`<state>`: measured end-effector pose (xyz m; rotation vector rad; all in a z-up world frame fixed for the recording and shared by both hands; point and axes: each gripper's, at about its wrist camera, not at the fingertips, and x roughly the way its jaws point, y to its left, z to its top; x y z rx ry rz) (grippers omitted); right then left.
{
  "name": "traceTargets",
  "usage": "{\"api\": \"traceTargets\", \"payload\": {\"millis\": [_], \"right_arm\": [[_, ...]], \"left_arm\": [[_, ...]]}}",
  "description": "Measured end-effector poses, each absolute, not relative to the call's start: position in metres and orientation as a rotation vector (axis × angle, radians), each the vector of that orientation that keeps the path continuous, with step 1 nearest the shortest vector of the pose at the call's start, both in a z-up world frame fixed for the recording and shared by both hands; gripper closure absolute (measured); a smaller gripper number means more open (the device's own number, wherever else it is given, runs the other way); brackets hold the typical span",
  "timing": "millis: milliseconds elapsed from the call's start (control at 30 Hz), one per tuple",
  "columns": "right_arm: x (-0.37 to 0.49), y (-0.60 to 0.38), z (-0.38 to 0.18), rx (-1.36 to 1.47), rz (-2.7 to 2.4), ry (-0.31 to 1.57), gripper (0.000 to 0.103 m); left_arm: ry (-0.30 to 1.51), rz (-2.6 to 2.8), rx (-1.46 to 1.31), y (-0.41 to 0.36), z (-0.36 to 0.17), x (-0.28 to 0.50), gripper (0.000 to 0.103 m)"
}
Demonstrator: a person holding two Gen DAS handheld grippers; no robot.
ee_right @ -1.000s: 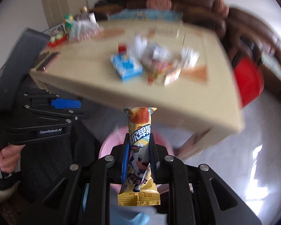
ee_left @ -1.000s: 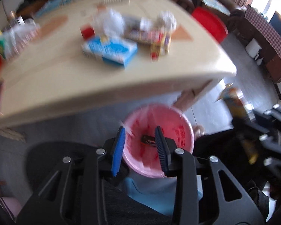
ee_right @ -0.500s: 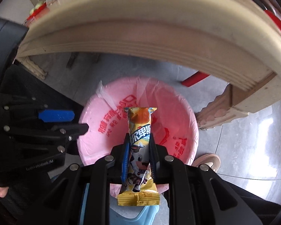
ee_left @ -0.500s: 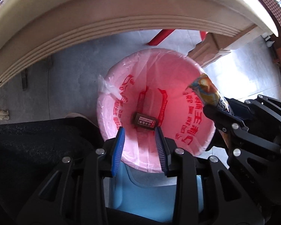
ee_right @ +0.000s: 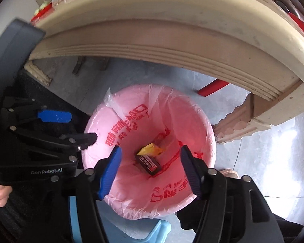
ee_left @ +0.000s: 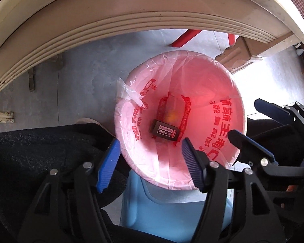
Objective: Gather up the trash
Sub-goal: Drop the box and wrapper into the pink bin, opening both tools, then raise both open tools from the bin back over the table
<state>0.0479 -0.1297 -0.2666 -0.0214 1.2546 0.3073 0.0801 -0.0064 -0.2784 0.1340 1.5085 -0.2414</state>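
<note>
Both grippers point(ee_left: 150, 164) point(ee_right: 150, 170) over the pink-lined bin point(ee_right: 192, 117), jaws just sprung wide, empty; yellow wrapper point(ee_right: 150, 149) and dark box point(ee_right: 150, 163) inside.

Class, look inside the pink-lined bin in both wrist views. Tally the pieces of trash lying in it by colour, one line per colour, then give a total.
Black: 1, the small box with a red label, at the bottom of the bin.
Yellow: 1, the snack wrapper just behind the box.
Total: 2
</note>
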Motion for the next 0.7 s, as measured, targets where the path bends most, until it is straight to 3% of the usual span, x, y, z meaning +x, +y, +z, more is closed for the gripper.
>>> {"api": "traceTargets", "payload": {"millis": [500,700], "right_arm": [[0.047,-0.13,-0.265,-0.003,0.314,1.254,0.042],[0.045,-0.136,-0.24,0.048,0.33,1.232,0.042]], "left_arm": [[1.502,-0.237,0.157,-0.009,-0.275,0.077,0.04],[1.48,-0.253,0.167,-0.004,-0.251,0.074,0.04]]}}
